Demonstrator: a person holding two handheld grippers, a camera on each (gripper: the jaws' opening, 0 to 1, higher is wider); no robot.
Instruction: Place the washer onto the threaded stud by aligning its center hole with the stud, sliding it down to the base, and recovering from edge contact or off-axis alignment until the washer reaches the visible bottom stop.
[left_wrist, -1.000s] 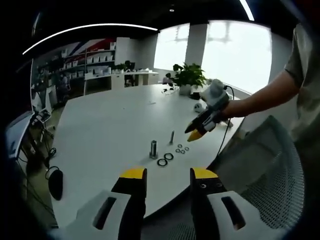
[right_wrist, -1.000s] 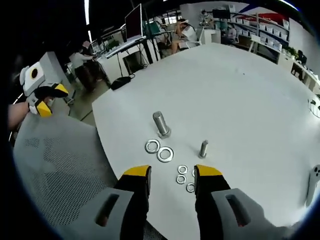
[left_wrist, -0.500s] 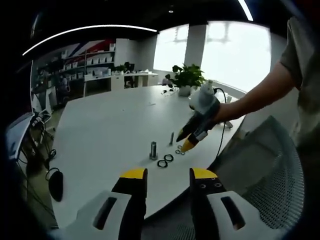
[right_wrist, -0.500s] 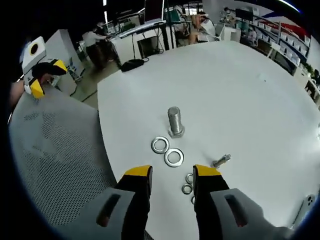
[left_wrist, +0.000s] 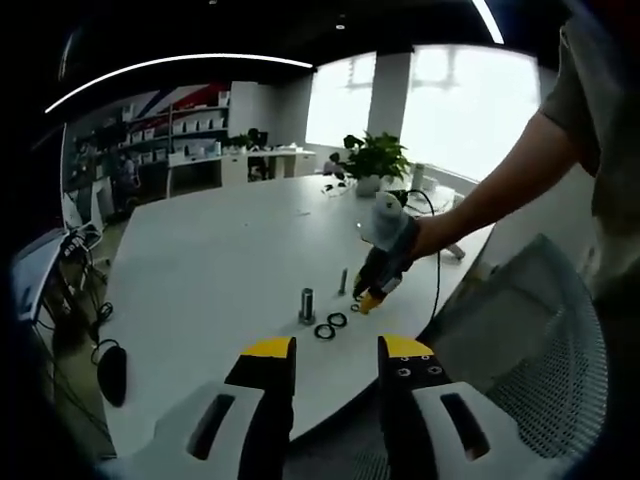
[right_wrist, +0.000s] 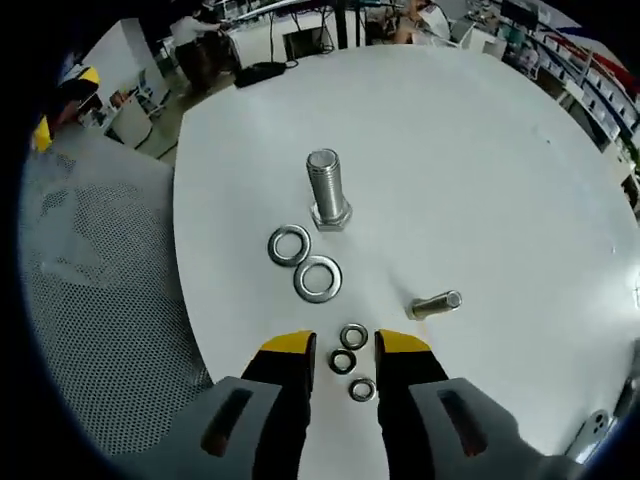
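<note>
Nearest in the right gripper view, the right gripper (right_wrist: 344, 352) has dropped low over the three small washers (right_wrist: 350, 360), which a second ago lay well ahead of it; its jaws have narrowed but stay apart, straddling the middle washer and not yet holding anything. That looks like the start of a pick, so nothing is on a stud yet. Just beyond lie two large washers (right_wrist: 305, 263), flat and side by side, close to touching. To the right a small stud (right_wrist: 436, 304) appears as a short cylinder; whether it stands or lies I cannot tell. Farther on stands the big stud (right_wrist: 326, 201), upright on its hex base, bare of washers.

The left gripper (left_wrist: 335, 360) hangs back off the near table edge, jaws open and empty, where it was before. In its view the right gripper sits at the hardware.

The table (right_wrist: 460, 150) is white, smooth and rounded. A mesh chair (right_wrist: 90, 300) is at its near edge. Far off are a plant (left_wrist: 375, 155), shelves (left_wrist: 190, 125) and bright windows (left_wrist: 475, 105).
</note>
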